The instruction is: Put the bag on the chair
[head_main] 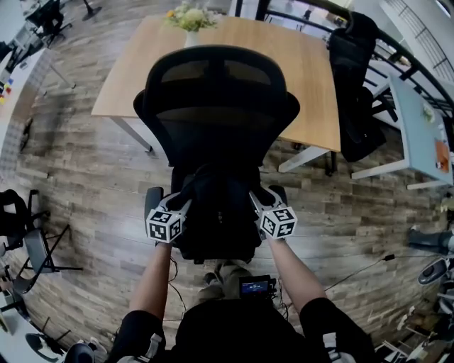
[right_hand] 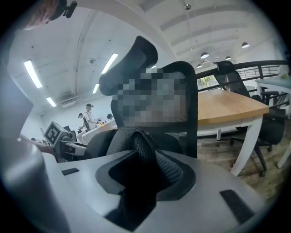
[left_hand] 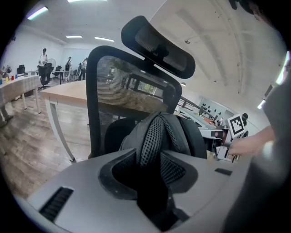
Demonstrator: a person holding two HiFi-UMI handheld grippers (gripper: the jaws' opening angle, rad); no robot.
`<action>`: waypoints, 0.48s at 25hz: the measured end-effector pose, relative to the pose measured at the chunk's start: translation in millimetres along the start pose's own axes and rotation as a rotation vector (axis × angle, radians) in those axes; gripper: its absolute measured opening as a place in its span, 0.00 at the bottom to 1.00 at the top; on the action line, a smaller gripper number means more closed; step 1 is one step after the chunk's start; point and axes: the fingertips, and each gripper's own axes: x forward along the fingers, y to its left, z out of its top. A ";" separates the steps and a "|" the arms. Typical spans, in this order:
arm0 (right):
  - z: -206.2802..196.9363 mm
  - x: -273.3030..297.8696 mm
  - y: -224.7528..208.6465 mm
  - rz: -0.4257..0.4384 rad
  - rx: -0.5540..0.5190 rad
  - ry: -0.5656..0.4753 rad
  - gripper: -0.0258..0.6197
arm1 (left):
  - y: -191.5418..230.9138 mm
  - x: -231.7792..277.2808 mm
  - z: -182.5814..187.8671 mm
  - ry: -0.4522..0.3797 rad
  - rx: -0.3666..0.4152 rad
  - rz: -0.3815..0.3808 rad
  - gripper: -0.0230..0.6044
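The left gripper (head_main: 184, 202) has its jaws fairly wide yet closed on a padded mesh strap (left_hand: 152, 132) of the black bag (head_main: 216, 216). The right gripper (head_main: 258, 200) grips the other strap (right_hand: 142, 150) the same way. The bag lies over the seat of the black mesh chair (head_main: 220, 106), against its backrest. Below is a wood-plank floor (head_main: 92, 177). Beyond the chair stands a wooden table (head_main: 305, 64). At its far edge a white vase (head_main: 191, 37) holds pale flowers (head_main: 190, 15).
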 end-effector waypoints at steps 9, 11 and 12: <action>-18.9 51.5 -48.0 -0.060 0.045 0.060 0.25 | 30.7 62.2 -3.7 0.070 -0.017 -0.007 0.25; -21.2 62.3 -54.6 -0.070 0.042 0.072 0.25 | 38.3 72.6 -5.0 0.082 -0.022 -0.001 0.25; -23.2 67.4 -58.1 -0.076 0.040 0.079 0.25 | 42.0 77.8 -6.0 0.087 -0.024 0.002 0.25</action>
